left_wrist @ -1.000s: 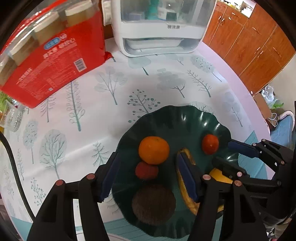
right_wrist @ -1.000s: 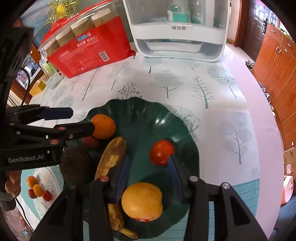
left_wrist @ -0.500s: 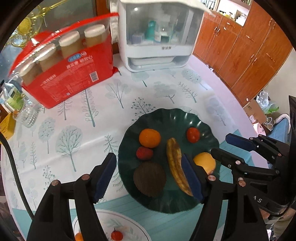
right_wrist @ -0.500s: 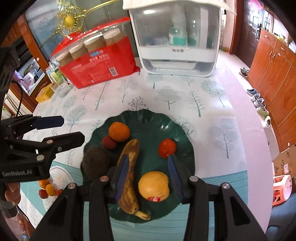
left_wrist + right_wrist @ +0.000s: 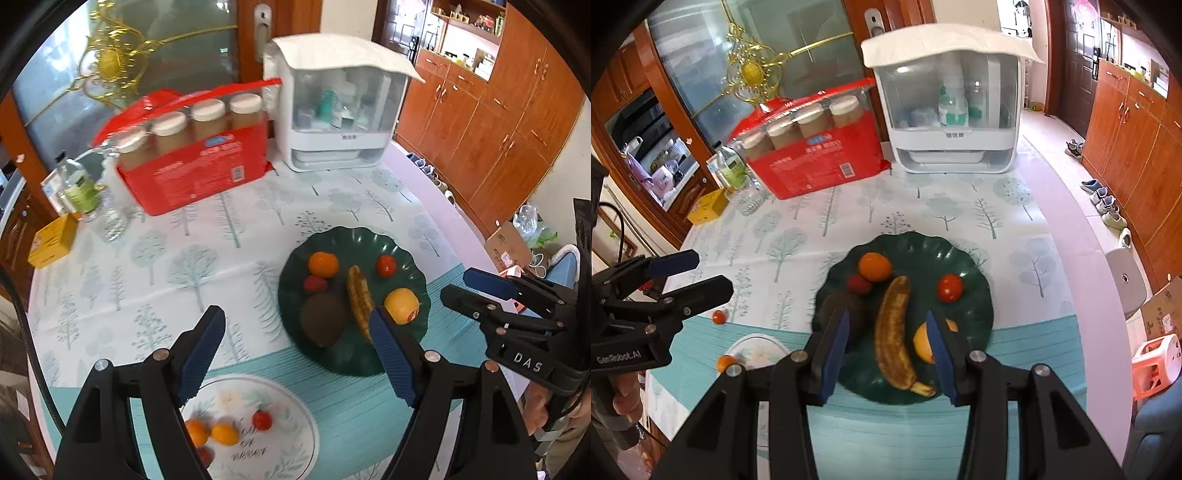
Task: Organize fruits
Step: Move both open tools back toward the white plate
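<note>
You've pulled both grippers back and up from the scalloped dark green plate [image 5: 975, 258]; left gripper [image 5: 297, 345] and right gripper [image 5: 888, 341] hang with jaws apart, empty. The brown-speckled banana [image 5: 894, 328], orange tangerine [image 5: 874, 266] and red tomato [image 5: 949, 288] lie on it; small fruits remain on the near-left white floral plate [image 5: 295, 413].

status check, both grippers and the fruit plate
Left hand-held gripper open, empty; right hand-held gripper open, empty. Six fruits on green plate, banana in the middle. Nothing in the way.
</note>
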### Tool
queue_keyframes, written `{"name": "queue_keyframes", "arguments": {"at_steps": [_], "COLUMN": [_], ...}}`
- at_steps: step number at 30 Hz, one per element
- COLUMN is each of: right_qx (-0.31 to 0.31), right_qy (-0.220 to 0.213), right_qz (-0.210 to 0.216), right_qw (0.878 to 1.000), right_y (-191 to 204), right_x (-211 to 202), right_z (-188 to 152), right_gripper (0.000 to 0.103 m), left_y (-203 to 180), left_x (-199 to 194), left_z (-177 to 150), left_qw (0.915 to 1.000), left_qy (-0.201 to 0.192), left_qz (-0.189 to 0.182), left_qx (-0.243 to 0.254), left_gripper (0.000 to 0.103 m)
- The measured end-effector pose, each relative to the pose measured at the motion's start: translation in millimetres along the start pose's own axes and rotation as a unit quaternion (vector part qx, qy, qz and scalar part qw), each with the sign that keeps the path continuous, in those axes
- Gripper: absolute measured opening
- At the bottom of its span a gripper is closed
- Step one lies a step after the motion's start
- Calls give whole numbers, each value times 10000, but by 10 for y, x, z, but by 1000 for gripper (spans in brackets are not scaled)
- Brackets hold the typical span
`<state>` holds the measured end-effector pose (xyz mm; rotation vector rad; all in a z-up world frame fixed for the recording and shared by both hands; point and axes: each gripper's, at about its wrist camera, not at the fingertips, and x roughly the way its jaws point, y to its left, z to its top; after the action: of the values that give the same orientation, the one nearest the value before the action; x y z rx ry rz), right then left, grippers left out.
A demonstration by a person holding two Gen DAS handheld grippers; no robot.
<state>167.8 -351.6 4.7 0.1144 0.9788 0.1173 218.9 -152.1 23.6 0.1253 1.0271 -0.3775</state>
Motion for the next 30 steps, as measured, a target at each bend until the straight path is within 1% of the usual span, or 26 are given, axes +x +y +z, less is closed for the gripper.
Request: {"name": "queue_keyframes", "arguments": {"at_steps": [4, 9, 13, 17, 23, 30], "right_qx": [-23, -106, -224, -343, -549, -760], "right_qy": [-71, -204, -253, -202, -27, 192], "right_qz": [19, 58, 72, 99, 125, 129], "right_qw": [10000, 9997, 9994, 9992, 9984, 9968], "right_y": [176, 489, 773, 1105, 1587, 2044], "right_x": [-179, -400, -496, -492, -331, -79], "right_z": [-45, -112, -183, -268, -432, -560], "right_gripper": [44, 44, 44, 44, 44, 44], "left_y": [159, 397, 602, 810, 1115, 1523], "left_x": [-286, -661, -891, -1058, -1141, -998], "left_z": [-133, -316, -484, -696, -958, -1228], "left_qw": [9998, 9992, 9985, 9978, 9972, 9972], "left_qy": [-119, -304, -426, -474, -490, -354], "left_qz": [132, 243, 346, 456, 547, 628], "left_qx": [-15, -42, -64, -61, -155, -214], "left_gripper": [79, 81, 82, 82, 82, 82]}}
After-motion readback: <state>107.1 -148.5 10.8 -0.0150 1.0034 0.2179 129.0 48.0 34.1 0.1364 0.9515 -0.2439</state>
